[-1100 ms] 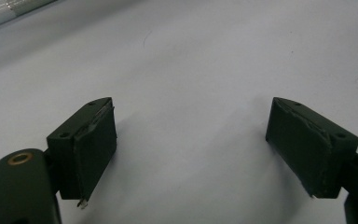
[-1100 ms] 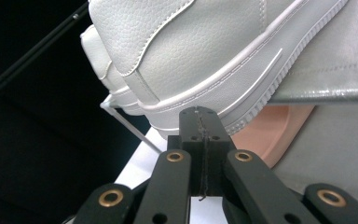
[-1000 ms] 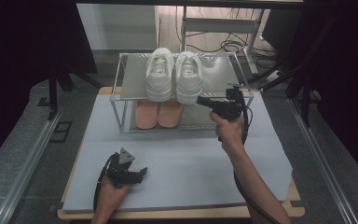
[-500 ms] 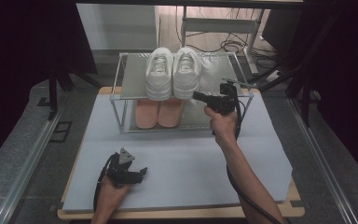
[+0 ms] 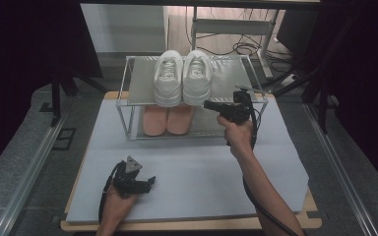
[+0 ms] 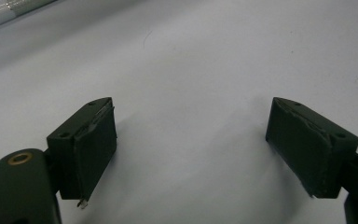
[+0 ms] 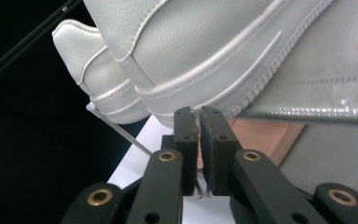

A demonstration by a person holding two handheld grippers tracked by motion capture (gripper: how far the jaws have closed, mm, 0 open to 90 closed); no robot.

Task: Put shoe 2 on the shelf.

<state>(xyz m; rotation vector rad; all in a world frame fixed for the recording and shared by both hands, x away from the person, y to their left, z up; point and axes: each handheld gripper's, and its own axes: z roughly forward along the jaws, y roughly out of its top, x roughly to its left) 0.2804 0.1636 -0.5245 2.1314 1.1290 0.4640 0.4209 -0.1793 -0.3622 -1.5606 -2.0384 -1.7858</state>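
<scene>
Grey-covered desk (image 5: 197,182) with a clear shoe rack (image 5: 128,105); no readable writing anywhere.
White sneakers (image 5: 183,78) sit on top, half hiding pink soles (image 5: 167,120); right hand-held gripper (image 5: 207,104) nearly pressed together at the sneaker's edge, its jaws just easing apart, left hand-held gripper (image 5: 150,183) spread, empty.

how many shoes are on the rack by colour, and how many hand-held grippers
white sneakers: 2, side by side on the top shelf, one and the other
pink shoes: 2, on the lower shelf, one and the other
hand-held grippers: 2, left hand-held gripper and right hand-held gripper
total: 6
</scene>
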